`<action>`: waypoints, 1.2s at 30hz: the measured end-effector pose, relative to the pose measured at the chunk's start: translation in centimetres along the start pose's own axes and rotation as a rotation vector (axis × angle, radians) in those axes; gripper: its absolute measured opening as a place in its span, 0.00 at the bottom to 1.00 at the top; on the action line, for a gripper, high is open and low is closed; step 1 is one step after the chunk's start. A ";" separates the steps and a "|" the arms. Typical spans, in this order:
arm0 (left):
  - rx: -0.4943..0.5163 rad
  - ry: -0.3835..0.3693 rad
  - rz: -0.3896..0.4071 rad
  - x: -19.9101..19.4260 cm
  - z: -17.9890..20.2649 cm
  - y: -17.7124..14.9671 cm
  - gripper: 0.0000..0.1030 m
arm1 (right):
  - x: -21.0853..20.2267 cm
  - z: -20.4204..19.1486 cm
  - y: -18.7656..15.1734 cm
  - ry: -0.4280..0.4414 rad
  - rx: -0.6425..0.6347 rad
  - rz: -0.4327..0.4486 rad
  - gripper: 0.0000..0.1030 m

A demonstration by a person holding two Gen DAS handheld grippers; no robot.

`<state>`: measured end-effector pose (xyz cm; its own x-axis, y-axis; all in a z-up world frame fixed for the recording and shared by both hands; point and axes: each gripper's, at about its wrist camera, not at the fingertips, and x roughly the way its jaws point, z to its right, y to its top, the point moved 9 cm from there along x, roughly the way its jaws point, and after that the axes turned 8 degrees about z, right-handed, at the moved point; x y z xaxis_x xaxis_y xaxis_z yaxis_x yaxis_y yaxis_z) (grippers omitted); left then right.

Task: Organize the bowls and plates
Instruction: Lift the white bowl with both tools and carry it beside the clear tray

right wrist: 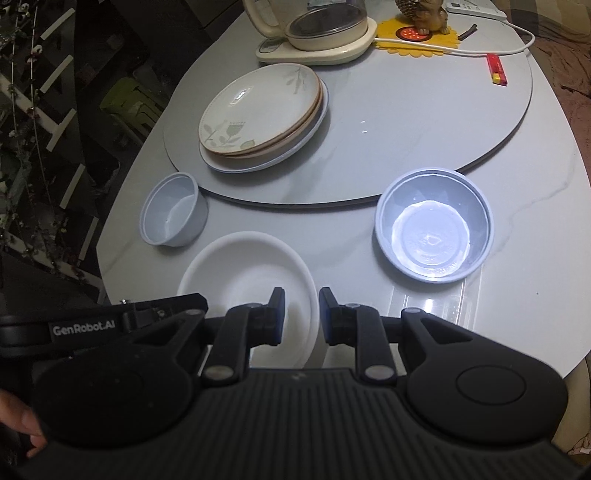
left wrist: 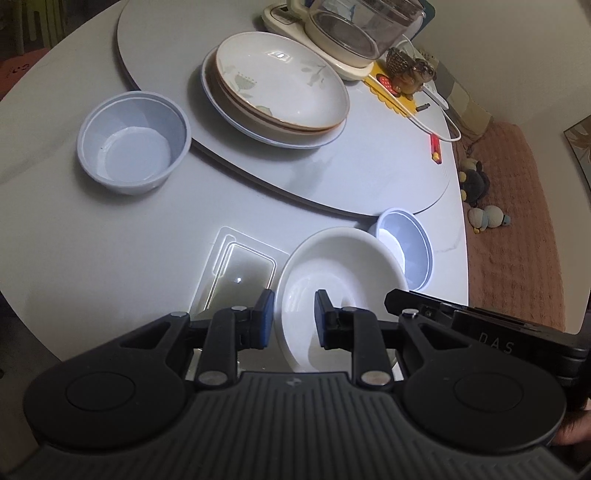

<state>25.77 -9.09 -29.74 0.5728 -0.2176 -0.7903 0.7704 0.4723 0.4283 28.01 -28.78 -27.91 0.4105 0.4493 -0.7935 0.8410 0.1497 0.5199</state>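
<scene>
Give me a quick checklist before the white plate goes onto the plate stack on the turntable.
1. Left gripper clamps white plate rim: ok.
2. Right gripper clamps the opposite rim: ok.
3. White plate empty: ok.
4. Plate stack top free: ok.
5. Path clear of left bowl and right bowl: ok, both sit to the sides.
6. Plate lifted off the table: cannot tell.

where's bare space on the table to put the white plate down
Bare turntable between the stacked floral plates and red lighter. Also bare tabletop between the two pale blue plastic bowls. Crowded at the back around the glass kettle.
</scene>
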 end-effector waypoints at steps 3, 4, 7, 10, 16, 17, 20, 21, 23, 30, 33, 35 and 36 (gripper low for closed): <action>-0.005 0.017 -0.002 -0.1 -1.7 0.8 0.26 | 1.0 -1.6 0.1 0.016 -0.007 -0.006 0.22; -0.003 0.032 -0.008 0.0 -2.2 0.9 0.26 | 1.3 -2.1 0.1 0.022 -0.009 -0.008 0.22; 0.016 0.055 -0.008 0.4 -3.8 1.1 0.26 | 2.7 -3.5 -0.2 0.020 -0.030 -0.015 0.23; 0.017 0.068 -0.010 1.2 -5.3 0.9 0.26 | 4.1 -4.4 -0.9 0.006 -0.038 -0.024 0.23; 0.009 0.063 -0.029 2.3 -7.8 0.5 0.26 | 6.3 -4.9 -1.9 -0.003 -0.015 -0.040 0.23; 0.010 0.065 -0.031 2.5 -8.0 0.5 0.26 | 6.7 -5.1 -2.0 -0.004 -0.018 -0.045 0.23; 0.009 0.065 -0.043 3.0 -8.5 0.5 0.26 | 7.4 -5.2 -2.1 -0.011 -0.019 -0.050 0.24; 0.011 0.066 -0.043 3.1 -8.6 0.6 0.26 | 7.6 -5.3 -2.1 -0.010 -0.016 -0.050 0.24; 0.014 0.068 -0.046 3.3 -8.7 0.5 0.26 | 7.8 -5.4 -2.1 -0.012 -0.022 -0.048 0.24; 0.000 0.099 -0.065 3.1 -9.3 0.1 0.32 | 7.8 -4.9 -2.6 -0.043 -0.001 -0.063 0.25; -0.003 0.108 -0.060 2.4 -9.3 0.1 0.34 | 7.4 -4.7 -2.4 -0.053 0.008 -0.067 0.25; 0.000 0.110 -0.044 1.5 -9.0 0.3 0.34 | 6.7 -4.8 -2.1 -0.049 0.003 -0.053 0.27; 0.001 0.112 -0.037 1.1 -8.8 0.4 0.34 | 6.2 -4.9 -1.9 -0.049 -0.002 -0.045 0.27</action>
<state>24.21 -1.60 -34.31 0.5095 -0.1379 -0.8493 0.7905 0.4648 0.3988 27.20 -21.94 -32.22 0.3892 0.3984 -0.8305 0.8582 0.1709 0.4841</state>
